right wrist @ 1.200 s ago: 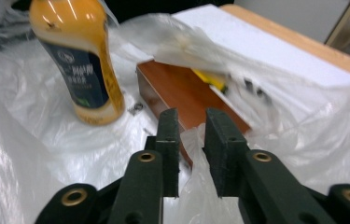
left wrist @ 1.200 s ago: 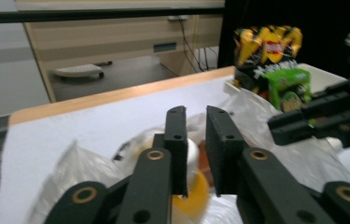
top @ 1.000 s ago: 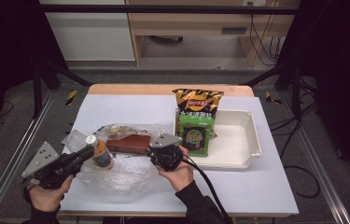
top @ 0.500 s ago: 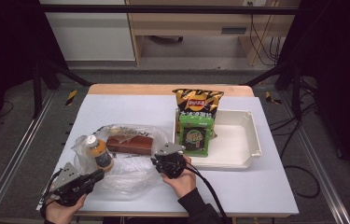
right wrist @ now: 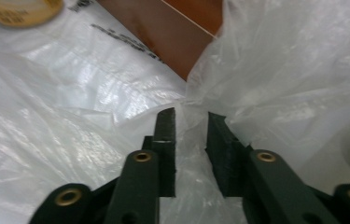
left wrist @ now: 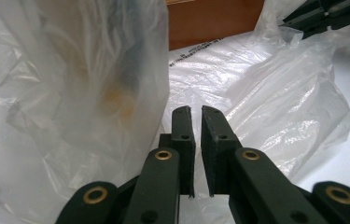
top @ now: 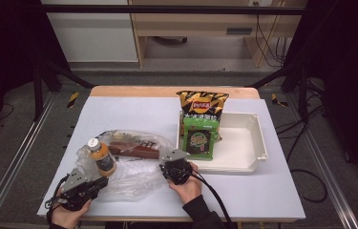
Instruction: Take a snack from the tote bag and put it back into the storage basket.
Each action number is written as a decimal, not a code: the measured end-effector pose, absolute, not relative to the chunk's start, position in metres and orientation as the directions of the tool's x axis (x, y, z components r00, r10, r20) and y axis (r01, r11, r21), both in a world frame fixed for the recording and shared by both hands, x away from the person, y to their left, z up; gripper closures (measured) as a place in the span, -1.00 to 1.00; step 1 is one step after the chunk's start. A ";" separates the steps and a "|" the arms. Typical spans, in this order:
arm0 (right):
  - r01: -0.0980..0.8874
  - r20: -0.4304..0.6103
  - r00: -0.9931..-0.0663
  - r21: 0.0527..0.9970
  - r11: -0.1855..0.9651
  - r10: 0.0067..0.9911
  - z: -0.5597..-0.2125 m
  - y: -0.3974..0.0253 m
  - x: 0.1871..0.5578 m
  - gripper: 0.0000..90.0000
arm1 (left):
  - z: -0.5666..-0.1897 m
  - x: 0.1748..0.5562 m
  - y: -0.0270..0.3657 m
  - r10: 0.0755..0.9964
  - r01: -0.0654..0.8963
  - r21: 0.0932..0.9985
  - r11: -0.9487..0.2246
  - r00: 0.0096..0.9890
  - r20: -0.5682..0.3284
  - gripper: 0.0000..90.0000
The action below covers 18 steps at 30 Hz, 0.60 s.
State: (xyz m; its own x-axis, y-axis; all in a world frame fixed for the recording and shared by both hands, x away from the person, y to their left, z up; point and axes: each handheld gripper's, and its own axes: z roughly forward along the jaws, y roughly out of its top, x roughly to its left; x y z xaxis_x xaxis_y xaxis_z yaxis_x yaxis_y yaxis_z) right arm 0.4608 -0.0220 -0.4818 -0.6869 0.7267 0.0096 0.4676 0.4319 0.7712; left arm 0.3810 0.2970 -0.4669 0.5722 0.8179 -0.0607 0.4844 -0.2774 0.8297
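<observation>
On the white tabletop (top: pixel 119 107), near its front-left part, we see a clear plastic bag (top: pixel 129 174) lying crumpled and spread; inside or under its film sits an orange-filled bottle (top: pixel 101 155) with a pale cap, upright, and just behind it a brown rectangular box (top: pixel 136 149) lying flat; whether the bottle is fully enclosed by the bag we cannot tell.

The left gripper (top: pixel 87 183) is at the front-left edge of the bag, close to the bottle; in the left gripper view its jaws (left wrist: pixel 196 140) stand nearly closed with only a thin slit between them and nothing held there; the film rises at the left of that view with the blurred orange of the bottle behind it, and the brown box shows at the top.

The right gripper (top: pixel 174 167) is at the bag's right edge, between the bag and the white tray (top: pixel 257 143); in the right gripper view its jaws (right wrist: pixel 189 140) are parted by a small gap with a fold of bag film lying in that gap; we judge it not clamped on the film.

In the tray, well apart from the bag, a green packet (top: pixel 200 138) stands upright in front of a yellow and black chip bag (top: pixel 202 102); both lean at the tray's left side.
</observation>
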 end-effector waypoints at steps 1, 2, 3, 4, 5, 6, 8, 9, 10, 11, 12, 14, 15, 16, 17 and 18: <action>0.460 0.015 -0.692 0.779 0.426 0.721 -0.479 -0.022 0.460 0.55 | -0.467 0.381 0.297 0.818 0.482 0.831 -0.276 0.572 -0.060 0.85; 0.443 0.018 -0.697 0.797 0.410 0.717 -0.475 -0.022 0.458 0.52 | -0.467 0.381 0.298 0.819 0.480 0.835 -0.269 0.570 -0.064 0.85; 0.428 0.026 -0.703 0.814 0.393 0.711 -0.469 -0.022 0.456 0.52 | -0.466 0.381 0.298 0.819 0.475 0.838 -0.268 0.570 -0.061 0.85; 0.408 0.031 -0.713 0.830 0.379 0.700 -0.462 -0.021 0.455 0.51 | -0.466 0.381 0.299 0.819 0.473 0.840 -0.265 0.570 -0.063 0.85; 0.382 0.027 -0.725 0.847 0.370 0.688 -0.455 -0.020 0.453 0.51 | -0.466 0.382 0.300 0.819 0.472 0.841 -0.263 0.570 -0.064 0.85; 0.369 0.027 -0.729 0.857 0.360 0.684 -0.448 -0.017 0.452 0.52 | -0.466 0.382 0.300 0.819 0.472 0.842 -0.262 0.570 -0.065 0.85; 0.347 0.024 -0.739 0.870 0.351 0.673 -0.435 -0.010 0.454 0.59 | -0.465 0.382 0.300 0.819 0.472 0.843 -0.259 0.570 -0.067 0.85; 0.341 0.025 -0.744 0.874 0.347 0.668 -0.430 -0.006 0.456 0.64 | -0.465 0.382 0.300 0.818 0.471 0.843 -0.259 0.571 -0.068 0.85; 0.344 0.027 -0.745 0.871 0.350 0.666 -0.427 -0.002 0.458 0.71 | -0.466 0.382 0.300 0.818 0.471 0.843 -0.259 0.571 -0.068 0.85; 0.345 0.023 -0.748 0.867 0.359 0.664 -0.426 0.003 0.462 0.76 | -0.466 0.382 0.300 0.818 0.472 0.843 -0.260 0.572 -0.067 0.85; 0.352 0.024 -0.746 0.862 0.364 0.666 -0.427 0.008 0.466 0.79 | -0.466 0.382 0.300 0.817 0.472 0.843 -0.260 0.572 -0.069 0.85; 0.380 0.041 -0.741 0.848 0.368 0.670 -0.432 0.017 0.476 0.83 | -0.465 0.382 0.301 0.816 0.471 0.842 -0.262 0.574 -0.067 0.85; 0.386 0.040 -0.738 0.844 0.372 0.674 -0.435 0.021 0.480 0.84 | -0.466 0.383 0.301 0.817 0.471 0.842 -0.263 0.573 -0.066 0.85; 0.392 0.040 -0.733 0.841 0.373 0.679 -0.438 0.023 0.484 0.84 | -0.466 0.383 0.301 0.817 0.473 0.842 -0.258 0.572 -0.071 0.86; 0.398 0.044 -0.727 0.840 0.369 0.685 -0.440 0.025 0.487 0.83 | -0.466 0.383 0.301 0.817 0.474 0.842 -0.258 0.572 -0.072 0.86; 0.400 0.038 -0.722 0.837 0.372 0.690 -0.442 0.026 0.490 0.83 | -0.466 0.383 0.300 0.818 0.474 0.841 -0.259 0.572 -0.070 0.86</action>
